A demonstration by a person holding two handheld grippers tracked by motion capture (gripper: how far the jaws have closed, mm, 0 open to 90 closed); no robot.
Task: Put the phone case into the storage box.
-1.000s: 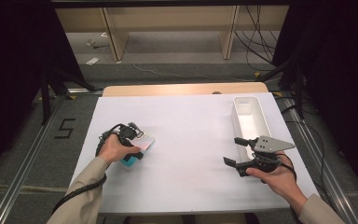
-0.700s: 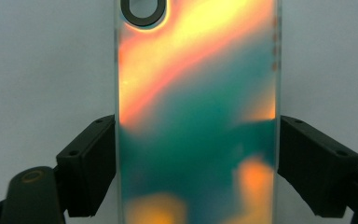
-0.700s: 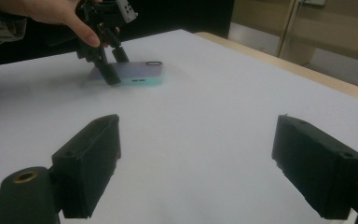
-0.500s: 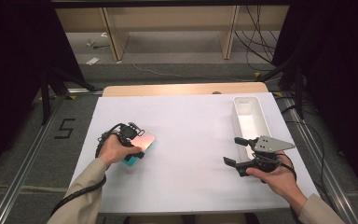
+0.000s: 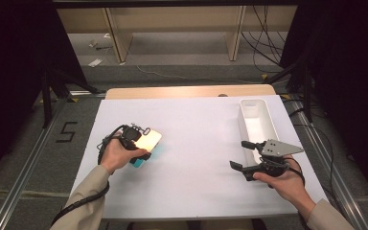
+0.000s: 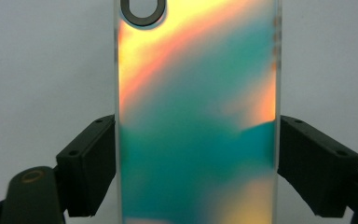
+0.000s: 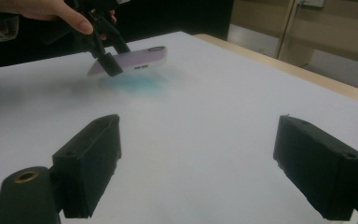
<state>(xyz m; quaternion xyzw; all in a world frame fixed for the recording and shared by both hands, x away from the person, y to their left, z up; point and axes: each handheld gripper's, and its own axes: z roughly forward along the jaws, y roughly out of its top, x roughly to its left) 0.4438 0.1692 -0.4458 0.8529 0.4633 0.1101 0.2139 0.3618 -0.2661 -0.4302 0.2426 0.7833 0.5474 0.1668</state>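
Sideways, right gripper view shows phone case lifted.

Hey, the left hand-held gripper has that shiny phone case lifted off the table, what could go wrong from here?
1. The left hand-held gripper pinches the phone case only by its thin side edges near one end; the glossy case could slip or pivot.
2. In the right gripper view the case hangs tilted above the white table, so a slip would likely drop it.
3. The right hand-held gripper is open and well apart, too far to catch it.
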